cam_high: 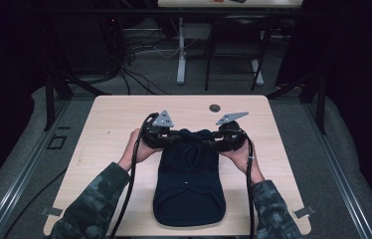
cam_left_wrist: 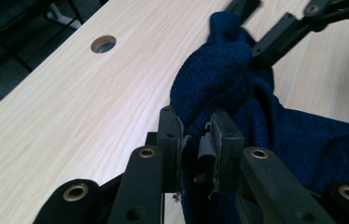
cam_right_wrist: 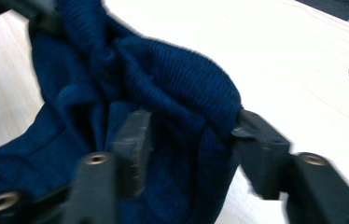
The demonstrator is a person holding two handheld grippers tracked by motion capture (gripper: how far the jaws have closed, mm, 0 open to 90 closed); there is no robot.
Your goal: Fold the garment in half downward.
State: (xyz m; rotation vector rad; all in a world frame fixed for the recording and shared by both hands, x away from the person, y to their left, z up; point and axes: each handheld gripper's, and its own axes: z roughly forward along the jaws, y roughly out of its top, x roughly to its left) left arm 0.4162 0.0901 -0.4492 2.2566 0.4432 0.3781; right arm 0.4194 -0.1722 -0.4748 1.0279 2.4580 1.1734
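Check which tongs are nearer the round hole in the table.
Right. The right tongs sit just below the hole, at the right corner of the blue sweater. The left tongs grip its left corner, farther off.

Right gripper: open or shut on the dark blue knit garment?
Open: right gripper stands spread, bunched dark blue knit garment between its pads.

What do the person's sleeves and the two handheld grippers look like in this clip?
Both sleeves are a grey-green camouflage print. Each gripper, the left gripper and the right gripper, has black jaws built from flat linkage bars with brass-coloured pivot rivets. A grey three-cornered plate tops each one, and a black cable trails back along each forearm.
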